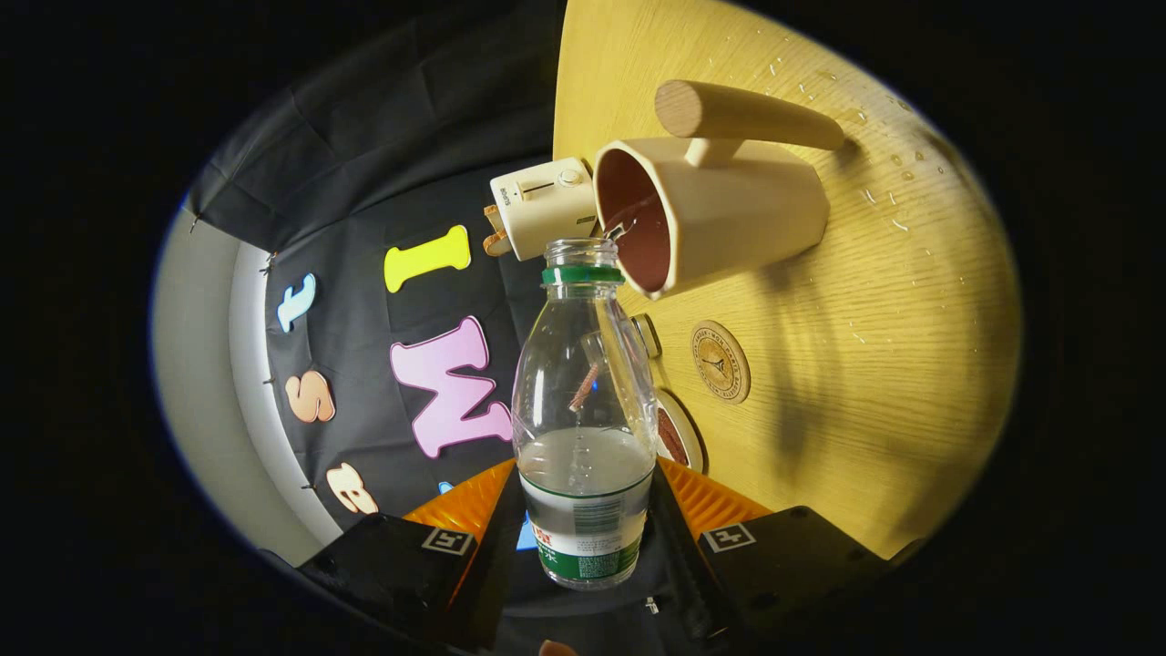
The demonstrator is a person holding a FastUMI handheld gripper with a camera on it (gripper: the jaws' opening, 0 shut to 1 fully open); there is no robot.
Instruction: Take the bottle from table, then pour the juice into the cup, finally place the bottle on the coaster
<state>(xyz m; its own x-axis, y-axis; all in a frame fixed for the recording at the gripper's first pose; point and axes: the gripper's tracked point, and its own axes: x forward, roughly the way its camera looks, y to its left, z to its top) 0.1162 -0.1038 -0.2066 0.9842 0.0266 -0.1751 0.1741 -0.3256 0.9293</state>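
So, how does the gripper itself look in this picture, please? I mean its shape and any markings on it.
The gripper has two broad, ribbed fingers, wedge-shaped and angled in toward each other. Behind each finger sits a blocky black housing with flat faces. Each housing carries a small square black-and-white marker tag on its top corner. No cables are visible.

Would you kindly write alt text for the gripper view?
The gripper is shut on a clear uncapped bottle, tipped so its mouth meets the rim of a beige cup with a wooden handle. A round coaster lies on the wooden table nearby.
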